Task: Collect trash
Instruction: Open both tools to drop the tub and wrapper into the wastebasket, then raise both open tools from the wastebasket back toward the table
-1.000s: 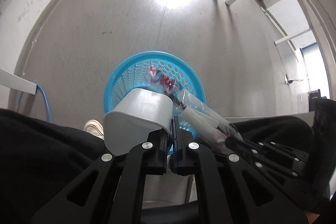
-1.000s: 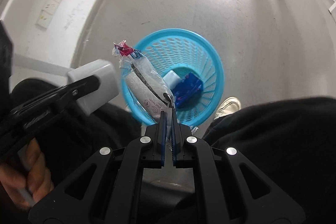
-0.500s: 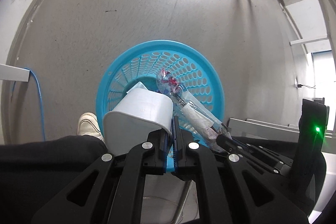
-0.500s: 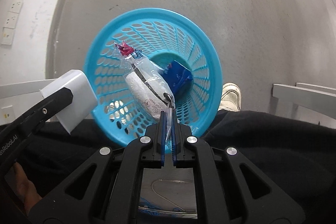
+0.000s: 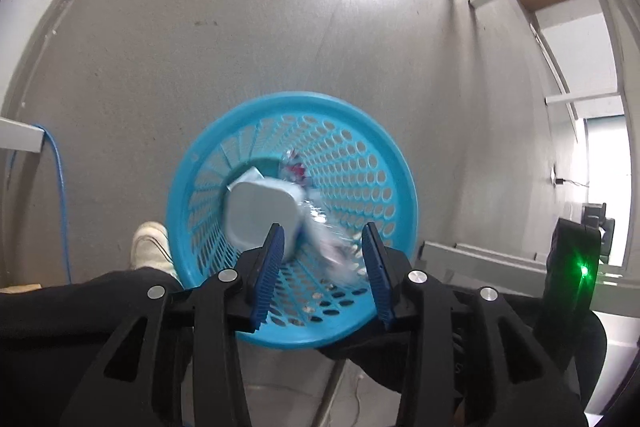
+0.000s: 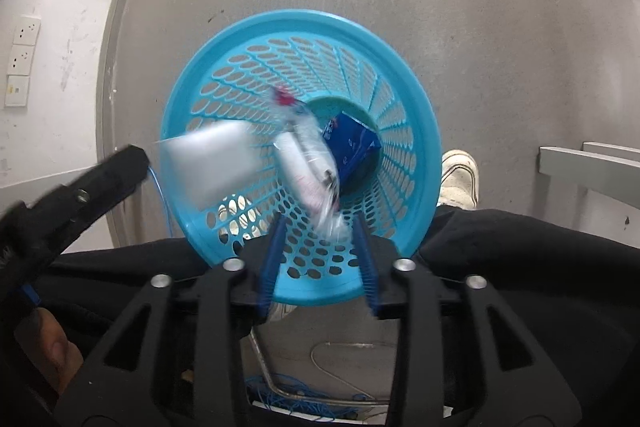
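Observation:
A blue perforated basket (image 5: 392, 163) (image 6: 416, 131) stands on the grey floor below both grippers. My left gripper (image 5: 324, 239) hangs over its near rim, jaws opening, and the white plastic cup (image 5: 260, 215) (image 6: 212, 163) is blurred and free of the pads, dropping inside. My right gripper (image 6: 318, 227) is likewise opening above the rim. The clear plastic wrapper with a red end (image 6: 308, 163) (image 5: 328, 239) is blurred and falling loose between and beyond its fingers. A dark blue packet (image 6: 352, 143) lies at the basket's bottom.
The person's black-clad legs and a white shoe (image 5: 150, 247) (image 6: 460, 179) flank the basket. A blue cable (image 5: 60, 179) runs down at the left. White wall sockets (image 6: 22, 59) sit on the wall; grey furniture legs (image 6: 592, 167) stand at right.
Both grippers came down over the basket and went from shut to open. The cup and the wrapper left their grips and are dropping into the basket.

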